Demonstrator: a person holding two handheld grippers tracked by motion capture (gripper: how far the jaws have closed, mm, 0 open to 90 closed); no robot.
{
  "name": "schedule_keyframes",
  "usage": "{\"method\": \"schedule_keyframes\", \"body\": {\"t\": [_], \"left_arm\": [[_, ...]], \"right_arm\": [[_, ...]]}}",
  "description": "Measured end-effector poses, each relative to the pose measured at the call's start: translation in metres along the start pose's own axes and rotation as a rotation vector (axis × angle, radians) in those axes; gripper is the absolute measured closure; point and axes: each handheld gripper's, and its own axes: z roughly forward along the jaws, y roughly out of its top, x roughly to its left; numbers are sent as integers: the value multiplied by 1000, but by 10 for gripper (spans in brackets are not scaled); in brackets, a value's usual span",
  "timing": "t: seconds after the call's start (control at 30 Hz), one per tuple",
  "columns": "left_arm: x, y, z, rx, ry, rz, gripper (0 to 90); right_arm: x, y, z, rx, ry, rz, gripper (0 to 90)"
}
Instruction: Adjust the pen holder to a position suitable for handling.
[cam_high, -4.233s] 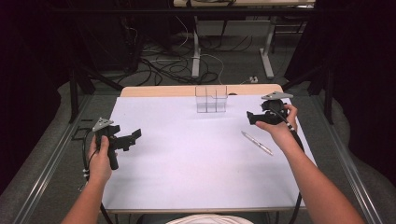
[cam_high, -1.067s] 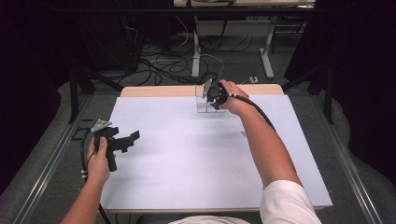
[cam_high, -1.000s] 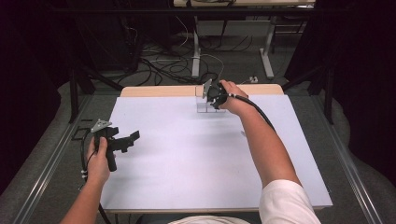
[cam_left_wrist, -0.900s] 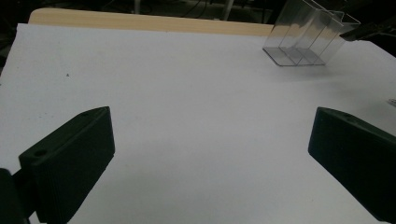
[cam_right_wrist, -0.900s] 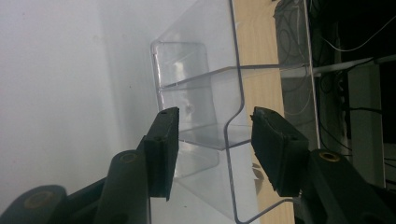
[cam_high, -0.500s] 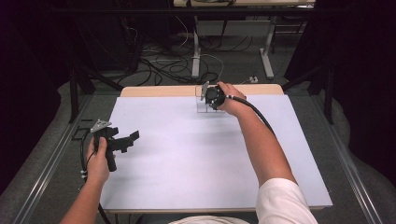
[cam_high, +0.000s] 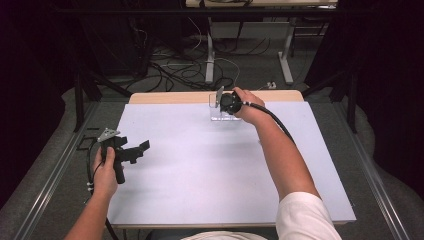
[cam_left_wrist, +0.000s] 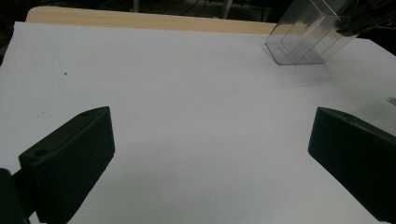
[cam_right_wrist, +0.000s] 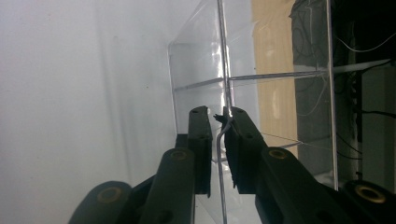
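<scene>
A clear plastic box (cam_high: 218, 116) with dividers stands at the far middle of the white table (cam_high: 200, 170). My right gripper (cam_high: 220, 102) is at the box, rolled onto its side. In the right gripper view its jaws are drawn close together over one thin clear wall of the box (cam_right_wrist: 201, 65), and the right gripper (cam_right_wrist: 216, 113) pinches that wall. My left gripper (cam_high: 139, 150) is held over the table's left edge, well away from the box. Its jaws stand wide apart, and the left gripper (cam_left_wrist: 210, 116) has nothing between them. The box (cam_left_wrist: 303, 42) shows far off at the upper right.
The wooden far edge of the table (cam_high: 170, 96) runs behind the box. Cables and table legs crowd the floor beyond (cam_high: 200, 65). A small pale object (cam_left_wrist: 391, 99) lies at the table's right side. White tabletop spreads between the two hands.
Four seconds ago the right gripper was at the table's right side; it has since reached the box. In the last second it rolled slightly there. The left gripper has stayed put.
</scene>
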Motion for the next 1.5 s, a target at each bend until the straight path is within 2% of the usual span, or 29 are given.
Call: {"method": "schedule_keyframes", "body": {"t": [0.1,0.23,0.27,0.5,0.57,0.67,0.7,0.73,0.77,0.9,0.97,1.07,1.1,1.23,1.27,1.3,1.43,1.5], "left_arm": [[0,0,0,0,0,-1,4],[0,0,0,1,0,-1,4],[0,0,0,1,-1,-1,3],[0,0,0,2,0,-3,4],[0,0,0,2,0,-3,4],[0,0,0,3,0,-3,4],[0,0,0,2,0,-4,4],[0,0,0,3,0,-5,4],[0,0,0,3,0,-5,4],[0,0,0,2,1,-4,4],[0,0,0,2,1,-4,4],[0,0,0,3,2,-3,4],[0,0,0,3,3,-3,3],[-1,0,0,5,3,-5,3],[-1,0,0,6,4,-5,4],[-1,0,0,6,4,-4,4],[-1,0,0,6,3,-4,4],[-1,-1,0,7,5,-5,4]], "right_arm": [[0,0,-1,6,-1,-15,829],[1,0,-3,23,22,-32,839],[1,0,-2,6,13,-35,841],[3,1,-4,19,19,-48,850],[5,1,-3,6,12,-44,855],[6,3,-4,18,16,-67,877],[7,4,-4,13,13,-62,883],[8,4,-2,-28,-11,-66,886],[8,6,-5,2,0,-63,888],[8,9,-10,-18,18,-66,887],[9,10,-11,-35,10,-75,887],[13,12,-15,-26,15,-64,888],[14,13,-18,-25,26,-86,887],[19,16,-24,-28,28,-90,887],[22,18,-30,-25,38,-88,886],[24,19,-31,-45,34,-88,887],[29,22,-40,-38,44,-85,887],[36,26,-47,-37,51,-87,887]]}}
